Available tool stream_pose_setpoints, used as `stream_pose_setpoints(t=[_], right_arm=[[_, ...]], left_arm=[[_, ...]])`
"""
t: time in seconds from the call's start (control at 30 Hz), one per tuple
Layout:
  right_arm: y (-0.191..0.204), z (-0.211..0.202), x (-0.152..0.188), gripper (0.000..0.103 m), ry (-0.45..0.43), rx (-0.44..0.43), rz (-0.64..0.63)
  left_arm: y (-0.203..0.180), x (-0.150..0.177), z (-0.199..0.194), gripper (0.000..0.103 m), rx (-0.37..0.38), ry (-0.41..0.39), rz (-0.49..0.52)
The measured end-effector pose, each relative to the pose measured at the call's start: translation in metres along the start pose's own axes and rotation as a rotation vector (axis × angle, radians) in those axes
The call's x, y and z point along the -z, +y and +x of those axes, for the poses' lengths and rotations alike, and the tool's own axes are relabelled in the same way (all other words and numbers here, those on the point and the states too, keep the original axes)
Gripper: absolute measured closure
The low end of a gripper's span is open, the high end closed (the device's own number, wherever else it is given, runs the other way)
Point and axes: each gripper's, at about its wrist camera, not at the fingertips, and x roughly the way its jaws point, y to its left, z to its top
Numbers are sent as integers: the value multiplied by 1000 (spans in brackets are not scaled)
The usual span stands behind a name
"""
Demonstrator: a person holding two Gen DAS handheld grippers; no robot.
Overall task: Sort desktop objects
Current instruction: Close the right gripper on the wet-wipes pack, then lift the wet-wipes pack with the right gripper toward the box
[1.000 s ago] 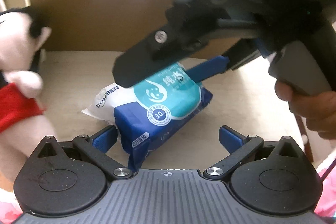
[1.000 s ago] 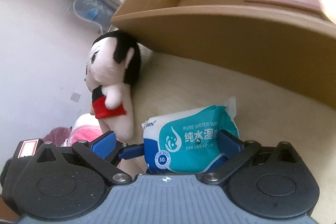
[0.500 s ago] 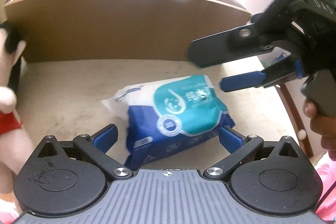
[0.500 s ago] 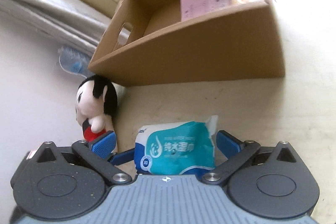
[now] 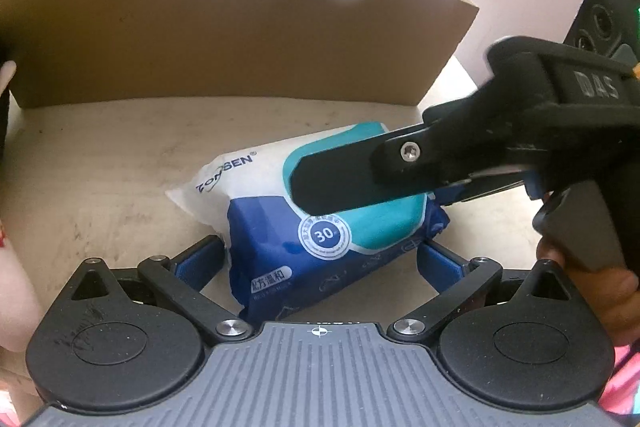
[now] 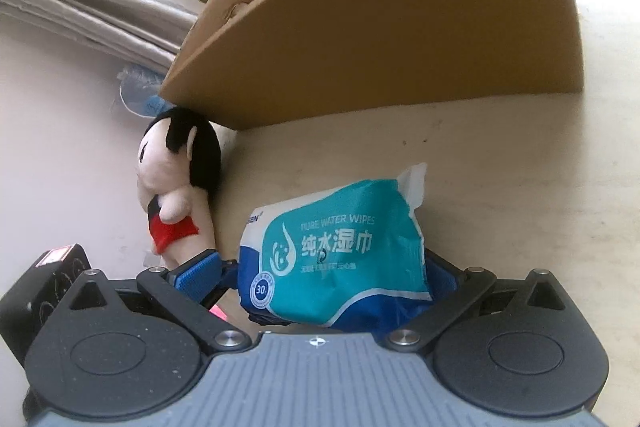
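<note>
The right gripper (image 5: 304, 183) is covering the wet wipes pack's (image 5: 280, 227) label while clamping it. The pack is lying on the bench (image 5: 100, 155), long axis diagonal, between the left gripper's (image 5: 318, 259) spread fingers.

Bright daylight throughout, entering from the upper right of the left wrist view; overexposed there, with a pale round flare spot on the cardboard box (image 5: 224, 23). Near face of the box in soft shade. Faint shadow under the wipes pack (image 5: 320, 215) on the table (image 5: 100, 163). Slight motion blur on the right gripper (image 5: 320, 183) crossing the left wrist view. Strong fisheye bending: box edges curved, corners vignetted dark. Right wrist view evenly lit, washed out at the upper right; print on the pack sharp, plush doll (image 6: 176, 183) slightly soft.
</note>
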Motion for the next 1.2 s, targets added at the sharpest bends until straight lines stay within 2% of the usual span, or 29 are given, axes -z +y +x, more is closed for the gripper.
stream_pose_setpoints(t=[0.47,0.83,1.2], right_arm=[[-8,-3,2,0,-30,-42,39],[-18,-4,-1,0,-27,-80,114],[-14,-3,-1,0,-21,-66,85]], left_arm=[[1,20,-16,0,10,-70,-24],[-1,28,-27,0,1,-67,-25],[-5,37,-38,0,-18,-66,-19]])
